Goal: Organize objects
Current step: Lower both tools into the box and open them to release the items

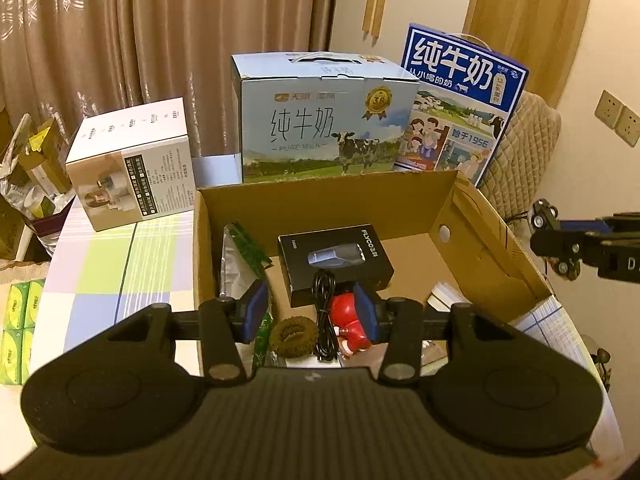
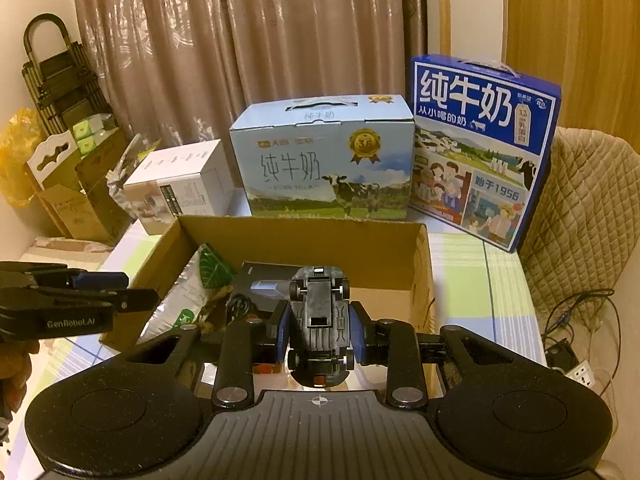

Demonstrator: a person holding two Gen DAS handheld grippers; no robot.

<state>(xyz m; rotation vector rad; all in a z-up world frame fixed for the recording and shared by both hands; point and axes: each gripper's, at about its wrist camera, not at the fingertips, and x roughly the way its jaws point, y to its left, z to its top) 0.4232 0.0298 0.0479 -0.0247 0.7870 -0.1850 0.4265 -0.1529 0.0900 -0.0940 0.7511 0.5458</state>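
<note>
Two grippers work over an open cardboard box (image 1: 472, 216) on a table covered by a pastel checked cloth (image 1: 120, 264). The right gripper (image 2: 319, 328) is clamped on a black toy car (image 2: 320, 320), held belly-up so its chassis and four small wheels face the camera, nose pointing away, above the near edge of the box. The left gripper (image 1: 310, 312) hangs with its blue pads apart and nothing pressed between them; inside the box below the gap lie a coiled black cable (image 1: 326, 312), a red figurine (image 1: 352, 320) and a brown fuzzy ring (image 1: 294, 336). Farther in sits a black Flyco shaver box (image 1: 336, 260) with a grey shaver pictured on its lid, and along the box's left wall lies a silvery foil pouch with green leaf print (image 2: 192, 292).

Behind the cardboard box stand a pale-blue pure-milk carton showing a cow (image 1: 324, 120), a dark-blue milk carton with large white characters (image 1: 460, 100) leaning on a quilted beige chair back (image 2: 580, 216), and a white appliance box (image 1: 132, 168). Brown curtains (image 1: 140, 40) hang behind. Green tissue packs (image 1: 20, 328) sit at the table's left edge, and a power strip (image 2: 584, 372) with cords lies at the right.
</note>
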